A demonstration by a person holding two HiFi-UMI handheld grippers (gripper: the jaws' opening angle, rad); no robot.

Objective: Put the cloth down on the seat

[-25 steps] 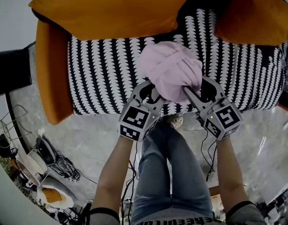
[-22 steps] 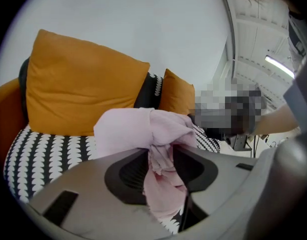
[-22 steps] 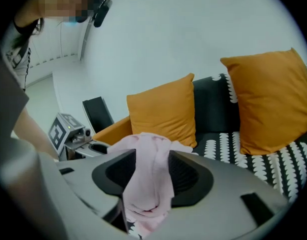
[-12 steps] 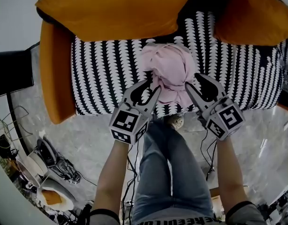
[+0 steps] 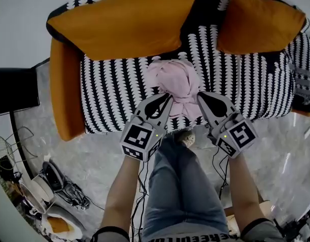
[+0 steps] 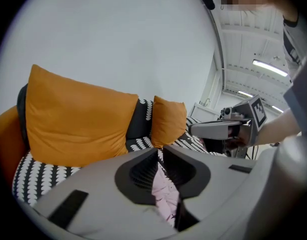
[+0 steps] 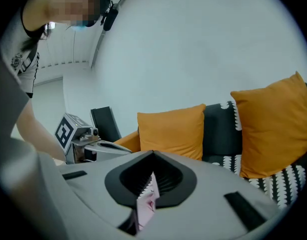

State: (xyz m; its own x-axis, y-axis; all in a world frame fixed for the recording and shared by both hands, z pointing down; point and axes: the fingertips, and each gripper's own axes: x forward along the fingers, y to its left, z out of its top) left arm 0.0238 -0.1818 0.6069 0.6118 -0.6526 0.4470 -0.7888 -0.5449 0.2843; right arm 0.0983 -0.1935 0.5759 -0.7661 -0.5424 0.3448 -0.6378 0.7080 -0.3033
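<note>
While both jaw pairs are clamped on the cloth (image 5: 175,77), which lies on the seat (image 5: 114,87) at 12 o'clock, I should open left gripper (image 5: 167,98) and right gripper (image 5: 200,96) together, then withdraw toward 6 o'clock.

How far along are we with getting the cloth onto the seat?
The pink cloth already lies bunched on the striped seat. In hand: left gripper and right gripper each pinch its fabric. Left: open both jaws and back away.
</note>
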